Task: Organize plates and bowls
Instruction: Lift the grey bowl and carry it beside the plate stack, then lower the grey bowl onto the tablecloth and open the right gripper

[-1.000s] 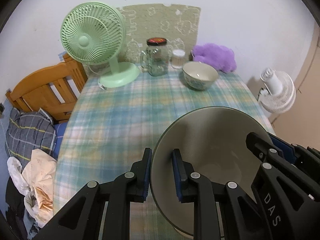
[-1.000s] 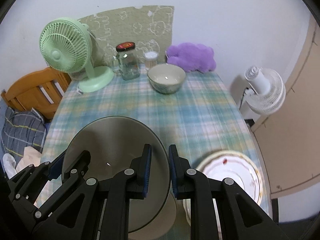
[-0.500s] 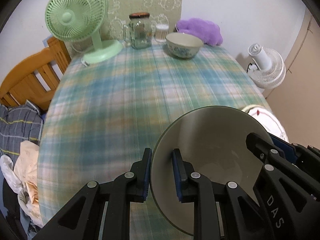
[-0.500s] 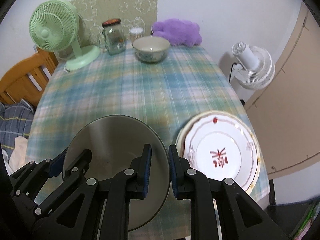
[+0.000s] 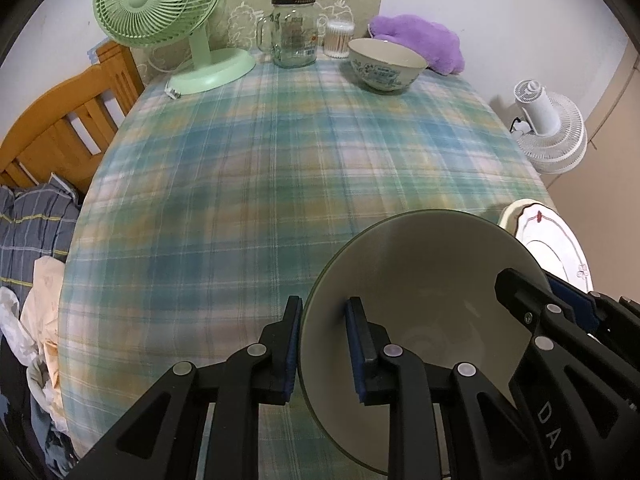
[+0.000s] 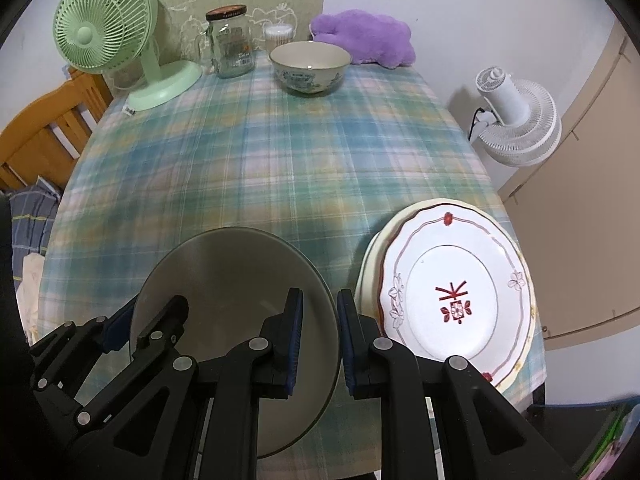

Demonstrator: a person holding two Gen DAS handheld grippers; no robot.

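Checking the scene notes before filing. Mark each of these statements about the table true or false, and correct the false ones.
1. Both grippers, left and right, clamp the rim of one big bowl. True.
2. The small patterned bowl sits on the stack of plates. False: it stands alone at the far end of the table.
3. The green fan stands on the table. True.
4. The glass jar lies on its side. False: it stands upright with its lid on.

a teal, yellow and white plaid tablecloth [image 6: 280, 168] is covering the table. the held bowl [image 5: 432, 280] is showing cream inside, dark green rim. the plate [image 6: 456, 296] is wearing red motifs on white. the fan [image 5: 160, 4] is glowing mint green.
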